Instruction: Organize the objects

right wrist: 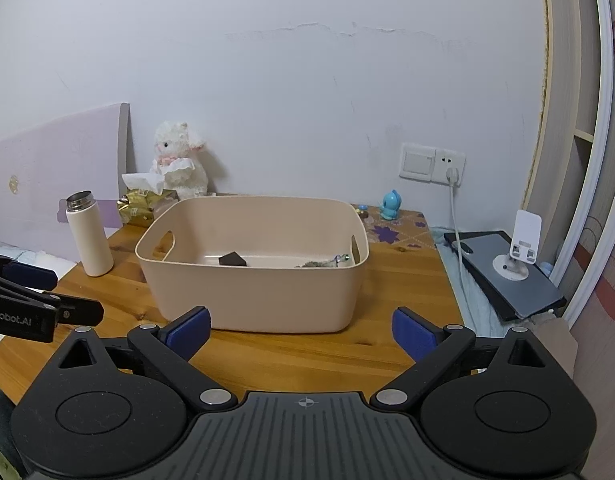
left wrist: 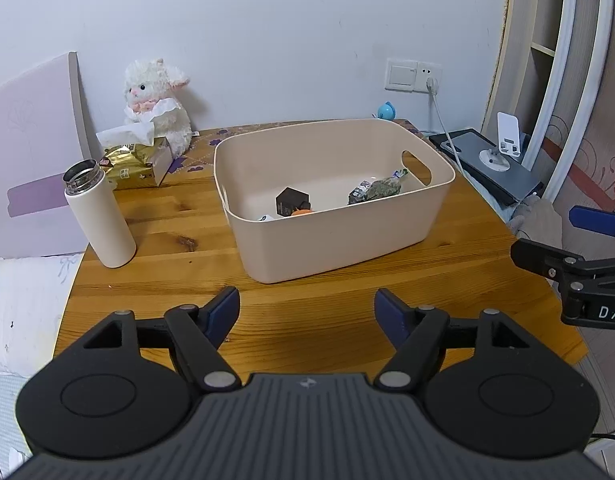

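A beige plastic bin point(left wrist: 347, 240) point(right wrist: 251, 300) stands in the middle of the wooden table point(left wrist: 167, 252) point(right wrist: 403, 292). Inside it lie a dark cube point(left wrist: 291, 201) point(right wrist: 232, 259), a small orange piece point(left wrist: 301, 212) and a dark green wrapped snack point(left wrist: 377, 190) point(right wrist: 323, 263). My left gripper point(left wrist: 307, 308) is open and holds nothing, just in front of the bin. My right gripper point(right wrist: 301, 328) is open too, empty, close to the bin's near wall. Each gripper shows at the edge of the other's view: the right one point(left wrist: 563, 240), the left one point(right wrist: 55, 292).
A white lidless flask point(left wrist: 99, 216) point(right wrist: 87, 236) stands left of the bin. A gold tissue pack point(left wrist: 137, 160) point(right wrist: 143, 202) and a white plush lamb point(left wrist: 155, 104) point(right wrist: 179, 164) sit at the back left, a small blue figure point(left wrist: 386, 111) point(right wrist: 390, 205) at the back right. A tablet with a white stand point(left wrist: 491, 164) point(right wrist: 511, 272) lies off the table's right edge.
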Action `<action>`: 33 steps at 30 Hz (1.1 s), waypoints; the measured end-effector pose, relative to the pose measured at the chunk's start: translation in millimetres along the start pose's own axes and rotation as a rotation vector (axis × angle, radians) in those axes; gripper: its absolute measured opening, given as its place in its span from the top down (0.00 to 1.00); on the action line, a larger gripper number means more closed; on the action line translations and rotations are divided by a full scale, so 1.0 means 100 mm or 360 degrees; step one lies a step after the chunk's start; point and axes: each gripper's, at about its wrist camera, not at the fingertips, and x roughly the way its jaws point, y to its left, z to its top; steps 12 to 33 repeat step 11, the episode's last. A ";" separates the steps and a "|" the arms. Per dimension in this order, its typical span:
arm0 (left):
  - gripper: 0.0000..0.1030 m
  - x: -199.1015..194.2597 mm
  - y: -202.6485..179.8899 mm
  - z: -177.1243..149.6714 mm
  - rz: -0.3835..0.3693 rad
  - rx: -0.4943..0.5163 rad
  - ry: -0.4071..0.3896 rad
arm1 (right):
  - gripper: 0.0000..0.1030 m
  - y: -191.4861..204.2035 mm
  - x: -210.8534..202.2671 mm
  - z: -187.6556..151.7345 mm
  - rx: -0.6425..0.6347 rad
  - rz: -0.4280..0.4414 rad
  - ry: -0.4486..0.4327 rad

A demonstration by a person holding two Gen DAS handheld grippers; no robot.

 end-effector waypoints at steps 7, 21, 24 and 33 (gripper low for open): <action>0.22 0.10 0.10 -0.04 0.0003 -0.0021 0.0025 | 0.03 0.00 0.11 -0.05 0.0007 -0.0004 0.0044; 0.22 0.19 0.17 -0.06 0.0009 -0.0023 0.0041 | 0.03 -0.01 0.21 -0.09 0.0013 -0.0007 0.0080; 0.22 0.19 0.17 -0.06 0.0009 -0.0023 0.0041 | 0.03 -0.01 0.21 -0.09 0.0013 -0.0007 0.0080; 0.22 0.19 0.17 -0.06 0.0009 -0.0023 0.0041 | 0.03 -0.01 0.21 -0.09 0.0013 -0.0007 0.0080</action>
